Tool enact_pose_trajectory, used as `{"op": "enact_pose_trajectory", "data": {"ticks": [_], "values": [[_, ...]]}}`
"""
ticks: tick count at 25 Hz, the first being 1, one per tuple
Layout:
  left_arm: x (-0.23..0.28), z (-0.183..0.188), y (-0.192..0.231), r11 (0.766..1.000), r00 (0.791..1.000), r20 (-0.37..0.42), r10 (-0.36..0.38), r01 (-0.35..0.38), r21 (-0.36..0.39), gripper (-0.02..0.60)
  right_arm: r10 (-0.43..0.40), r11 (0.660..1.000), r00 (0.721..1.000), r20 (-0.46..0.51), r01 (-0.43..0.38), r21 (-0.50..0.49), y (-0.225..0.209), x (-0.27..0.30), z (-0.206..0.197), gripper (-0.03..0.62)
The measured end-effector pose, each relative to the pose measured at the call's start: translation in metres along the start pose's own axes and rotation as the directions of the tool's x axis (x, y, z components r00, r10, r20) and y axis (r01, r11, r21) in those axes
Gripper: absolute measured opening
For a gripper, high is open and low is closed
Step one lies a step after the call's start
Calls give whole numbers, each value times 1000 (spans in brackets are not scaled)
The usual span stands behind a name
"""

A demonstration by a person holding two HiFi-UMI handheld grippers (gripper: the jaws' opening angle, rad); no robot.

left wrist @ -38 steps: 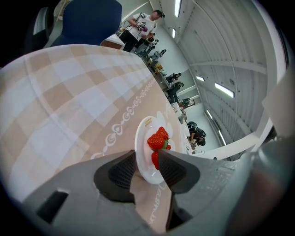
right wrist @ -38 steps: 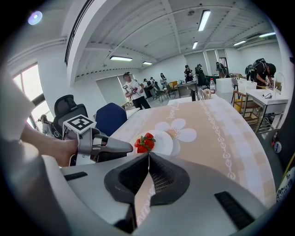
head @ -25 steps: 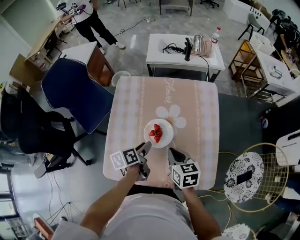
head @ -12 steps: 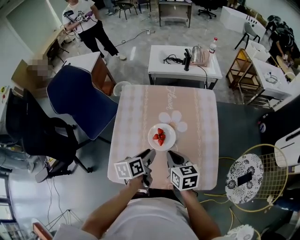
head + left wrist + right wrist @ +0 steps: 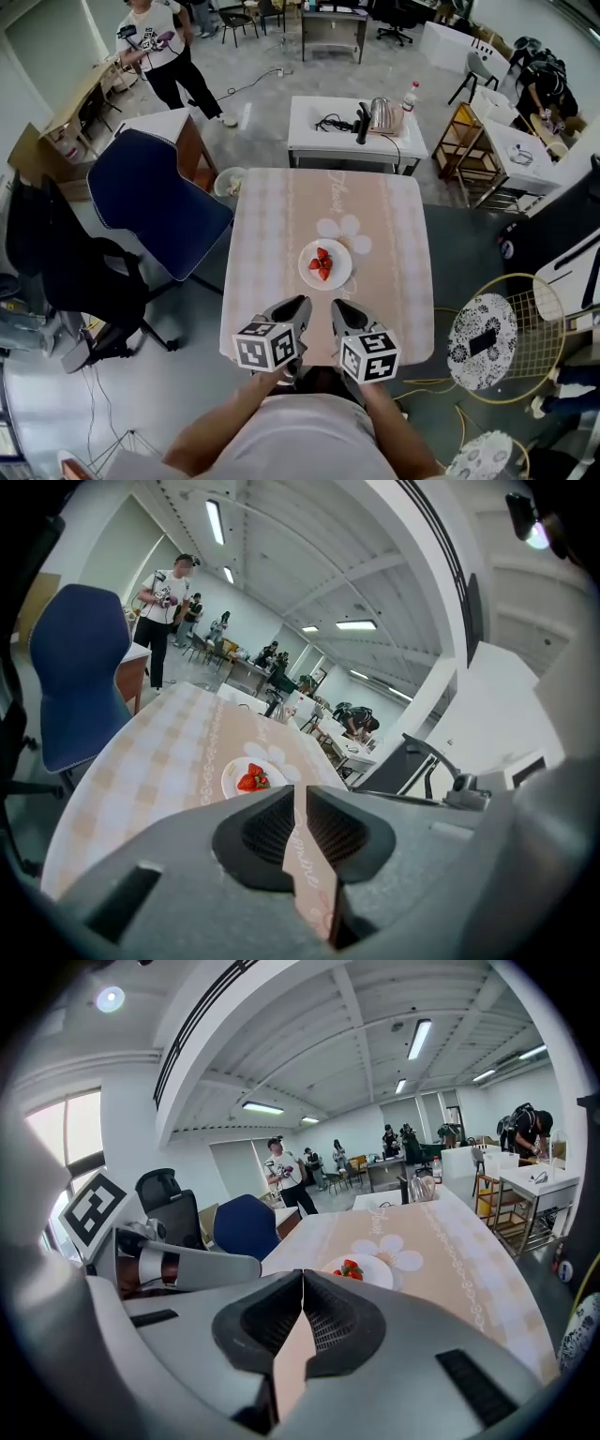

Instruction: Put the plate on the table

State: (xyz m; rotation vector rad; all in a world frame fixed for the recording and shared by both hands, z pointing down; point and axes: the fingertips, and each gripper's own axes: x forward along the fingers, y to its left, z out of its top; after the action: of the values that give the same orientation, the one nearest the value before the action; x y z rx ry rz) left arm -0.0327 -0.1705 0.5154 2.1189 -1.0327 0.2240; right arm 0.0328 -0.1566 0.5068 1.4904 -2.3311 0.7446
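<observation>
A white plate (image 5: pixel 325 265) with red strawberries (image 5: pixel 321 262) rests on the pink checked table (image 5: pixel 281 216), near a flower print. Both grippers hover over the table's near edge, short of the plate and apart from it. My left gripper (image 5: pixel 292 309) has just been closing; a narrow slit remains between its jaws, with nothing in it. My right gripper (image 5: pixel 339 310) is shut and empty, its tips touching. The plate (image 5: pixel 248 778) lies ahead beyond the left gripper (image 5: pixel 300 794) in the left gripper view. In the right gripper view the plate (image 5: pixel 361 1269) lies past the right gripper (image 5: pixel 302 1277).
A blue chair (image 5: pixel 155 202) and a black office chair (image 5: pixel 56 272) stand left of the table. A white table (image 5: pixel 352 117) with a kettle stands behind it. A round wire stand (image 5: pixel 497 342) is at the right. A person (image 5: pixel 164 42) stands far back left.
Both grippers have drawn back from the plate toward the near edge and risen. The left jaws have narrowed from wide open to a slit, and the left gripper has rolled.
</observation>
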Motion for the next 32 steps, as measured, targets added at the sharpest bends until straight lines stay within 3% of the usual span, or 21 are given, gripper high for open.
{"op": "enact_pose_trajectory", "data": {"ticks": [11,23,32], "values": [[-49,-3,-18,986,997,51,-57,48,157,19,-26,999,998,55,28,-28,48,-29,-8,5],[-95,-21,-11,972,997,50,-61,48,230,6,9,997,995,99,-2,-71,106,-43,-14,5],[-105,-22,-12,964,997,47,-69,54,262,6,6,996,993,114,5,-92,117,-45,-13,5]]}}
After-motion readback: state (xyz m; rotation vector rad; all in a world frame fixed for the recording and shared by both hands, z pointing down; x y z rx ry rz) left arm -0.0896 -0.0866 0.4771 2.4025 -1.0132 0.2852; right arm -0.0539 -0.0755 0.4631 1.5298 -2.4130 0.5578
